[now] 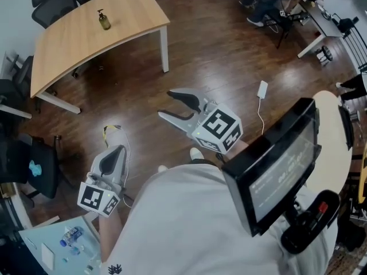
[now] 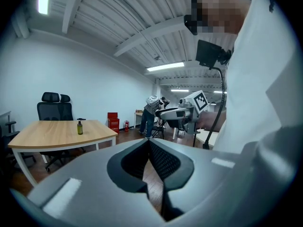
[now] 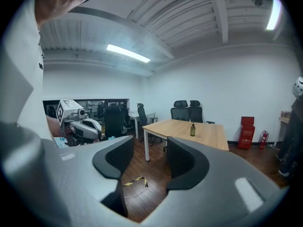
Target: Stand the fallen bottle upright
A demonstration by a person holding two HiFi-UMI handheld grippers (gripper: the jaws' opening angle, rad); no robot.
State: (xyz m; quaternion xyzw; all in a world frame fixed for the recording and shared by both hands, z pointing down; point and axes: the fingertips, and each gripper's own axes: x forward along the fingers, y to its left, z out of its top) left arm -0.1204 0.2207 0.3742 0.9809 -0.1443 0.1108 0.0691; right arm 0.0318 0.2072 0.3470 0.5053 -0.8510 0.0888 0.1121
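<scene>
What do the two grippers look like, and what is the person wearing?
The left gripper and the right gripper are grey, with black ribbed pads inside the jaws. Each carries a white cube with black square markers. The person wears a white shirt.

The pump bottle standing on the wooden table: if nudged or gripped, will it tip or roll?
The bottle looks tall and narrow, so a high nudge would probably tip it. Once down, its seemingly round body might roll on the smooth table.
</scene>
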